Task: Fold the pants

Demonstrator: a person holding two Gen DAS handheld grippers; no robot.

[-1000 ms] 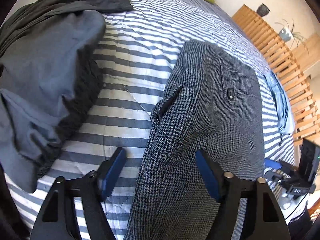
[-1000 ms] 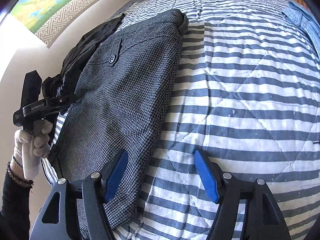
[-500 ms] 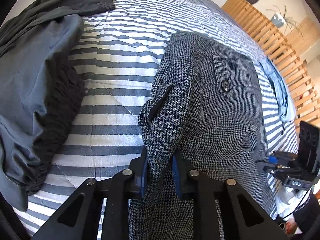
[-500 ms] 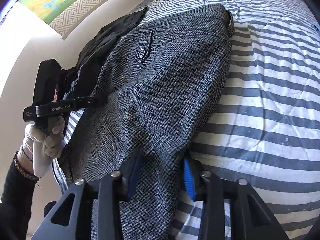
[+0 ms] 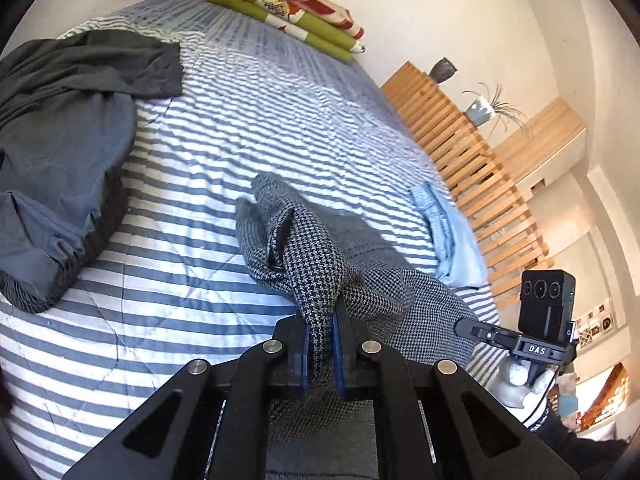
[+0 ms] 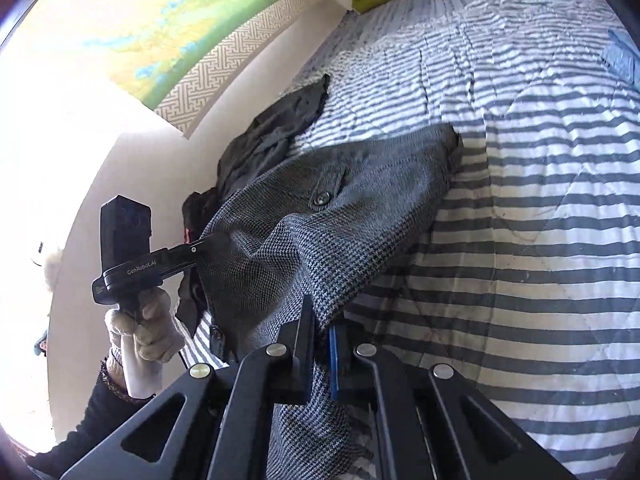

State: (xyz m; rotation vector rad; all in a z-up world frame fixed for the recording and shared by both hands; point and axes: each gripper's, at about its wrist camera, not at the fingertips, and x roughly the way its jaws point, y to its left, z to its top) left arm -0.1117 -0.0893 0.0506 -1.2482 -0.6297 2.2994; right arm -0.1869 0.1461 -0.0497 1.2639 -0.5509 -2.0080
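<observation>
- Two tools grip one garment, and both are clamped tight on cloth; the list runs from the left of the scene to the right.
- Far left on the bed (image 5: 224, 152), a heap of dark grey clothes (image 5: 60, 160) lies rumpled on the striped cover, well apart from the work, probably waiting its turn.
- Left tool (image 5: 320, 344): its blue pads are pinched narrow on a bunched edge of the houndstooth pants (image 5: 312, 264), which rise off the cover in a ridge towards the camera.
- The pants hang between the two tools, partly lifted and partly trailing on the bed; the buttoned back pocket (image 6: 322, 199) faces up in the right wrist view.
- Right tool (image 6: 320, 356): also closed down on the fabric, holding the opposite edge, so the cloth spans the gap like a sling.
- Holding two edges at once looks meant to keep the cloth taut, so that it can be carried over or laid flat in one sweep.
- A gloved hand (image 6: 144, 328) wraps the left tool's handle, seen in the right wrist view.
- Further right, a light blue garment (image 5: 448, 236) lies near the bed's edge beside the slatted wooden panel (image 5: 472, 168).
- Folded green and red bedding (image 5: 296, 12) sits at the head of the bed, out of the way.
- Judged from this, the fold is in hand but not finished.
</observation>
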